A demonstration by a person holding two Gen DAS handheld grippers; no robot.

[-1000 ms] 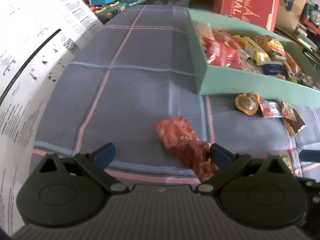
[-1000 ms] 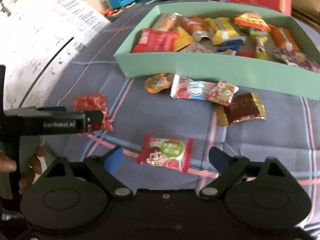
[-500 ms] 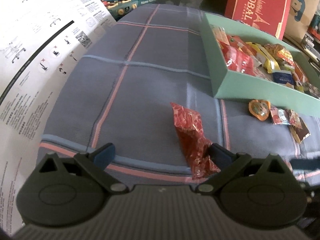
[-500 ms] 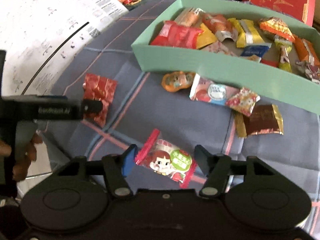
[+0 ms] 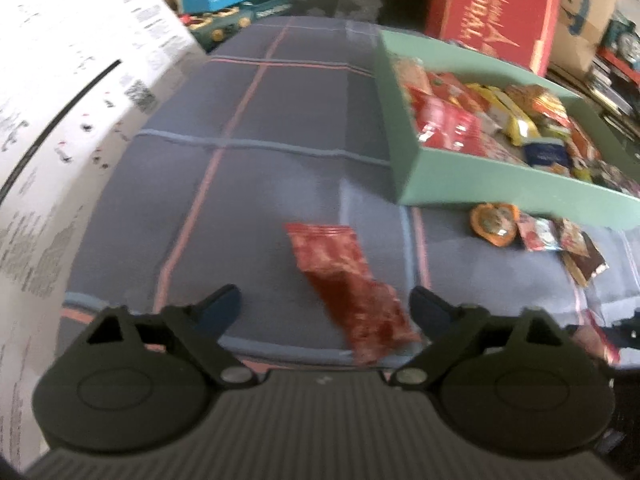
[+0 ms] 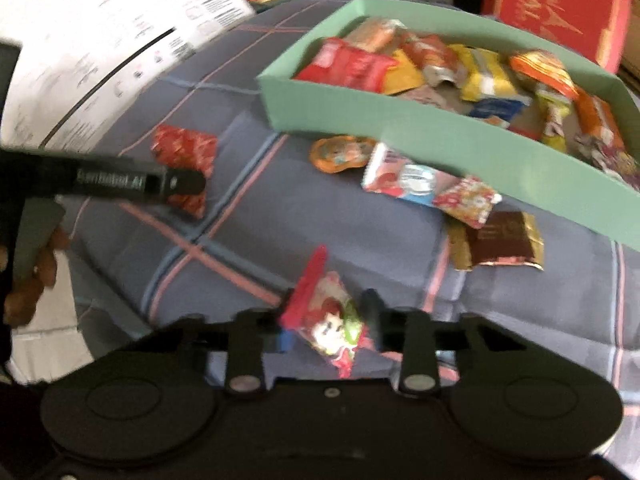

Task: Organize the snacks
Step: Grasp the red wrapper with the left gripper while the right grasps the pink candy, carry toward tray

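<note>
My right gripper point(image 6: 328, 328) is shut on a white-and-red candy packet with a girl's face point(image 6: 332, 328), held just above the plaid cloth. My left gripper point(image 5: 326, 304) is open, its fingers either side of a red foil snack packet point(image 5: 348, 284) lying on the cloth; that packet also shows in the right wrist view point(image 6: 184, 152), partly behind the left gripper. A green box point(image 6: 440, 136) full of snacks sits at the back right, also in the left wrist view point(image 5: 480, 188).
Loose snacks lie along the box's front wall: an orange round one point(image 6: 340, 152), a white-blue packet point(image 6: 404, 180), a red flowered one point(image 6: 464, 200), a brown-gold one point(image 6: 500, 244). A white printed sheet point(image 5: 60, 100) is on the left. A red carton point(image 5: 496, 8) stands behind the box.
My right gripper closed on the girl-face candy packet and lifted it slightly. My left gripper shifted so the red foil packet lies more centrally between its open fingers.
</note>
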